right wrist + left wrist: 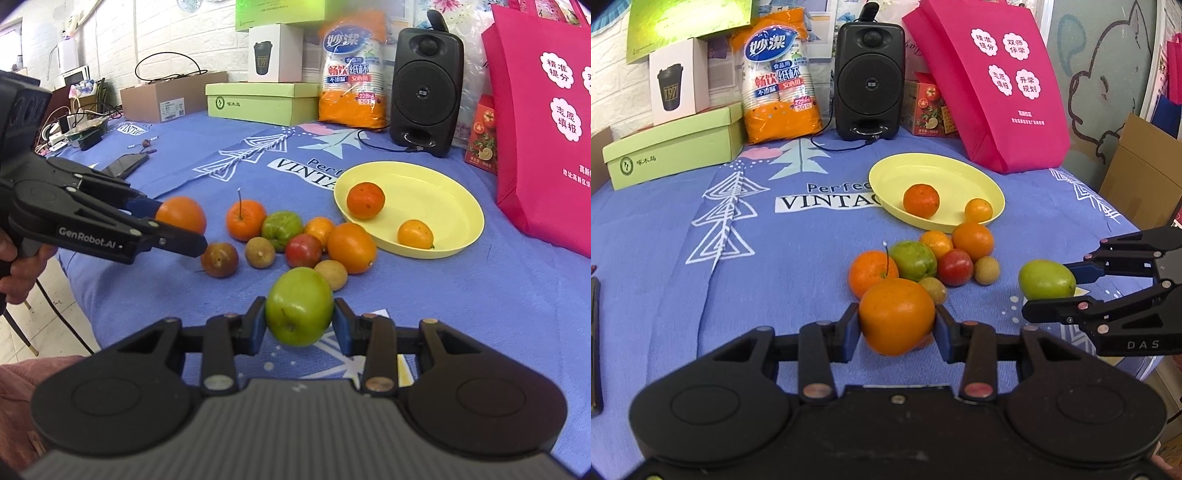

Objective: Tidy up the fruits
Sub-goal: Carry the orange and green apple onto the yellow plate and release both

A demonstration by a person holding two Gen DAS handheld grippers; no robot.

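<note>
My left gripper (pixel 897 328) is shut on a large orange fruit (pixel 896 315), held just above the blue cloth; it shows from the side in the right wrist view (pixel 181 218). My right gripper (pixel 298 325) is shut on a green fruit (pixel 298 311), which shows in the left wrist view (pixel 1046 279). A yellow plate (pixel 945 173) behind holds a mandarin (pixel 921 200) and a small orange fruit (pixel 978 210). A cluster of several loose fruits (pixel 925 260) lies on the cloth between the grippers and the plate.
A black speaker (pixel 868 79), a pink bag (pixel 993 77), a pack of paper cups (pixel 779 74) and a green box (pixel 674 149) line the back of the table. A phone (pixel 125 164) lies at the left. The table edge runs near the right gripper.
</note>
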